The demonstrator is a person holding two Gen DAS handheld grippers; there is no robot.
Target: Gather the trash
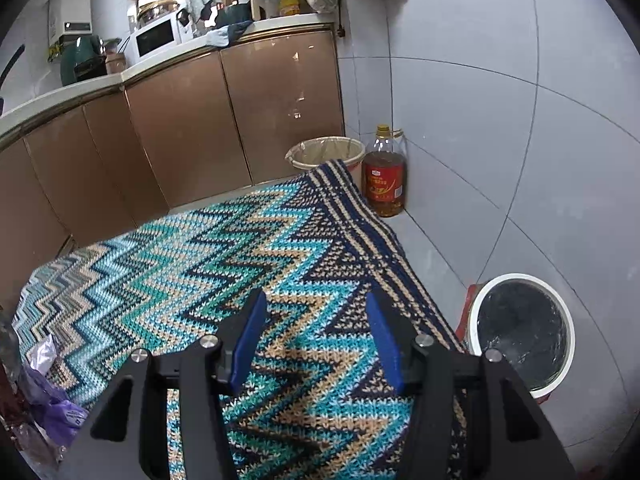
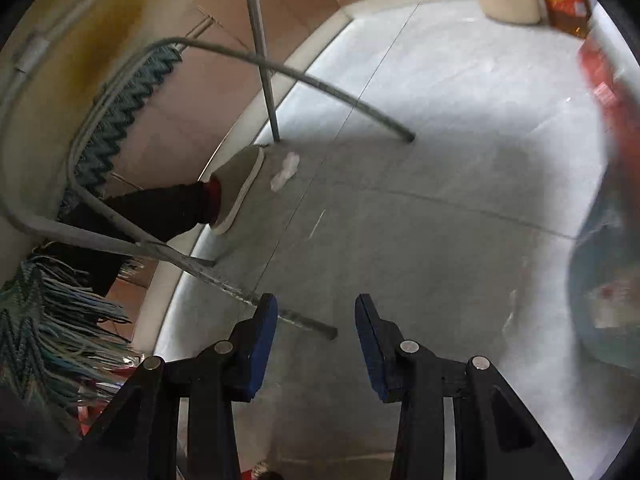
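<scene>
Crumpled white tissue lies on floor well ahead of right gripper, beside slipper; looks light, soft; pinch its bulk; both grippers part-open, empty; left gripper over knit cloth.

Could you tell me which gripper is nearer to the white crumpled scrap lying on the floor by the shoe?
Right. The right gripper is low over the floor, aimed toward the scrap ahead. The left gripper hovers over the knitted cloth; no scrap shows in its view.
</scene>
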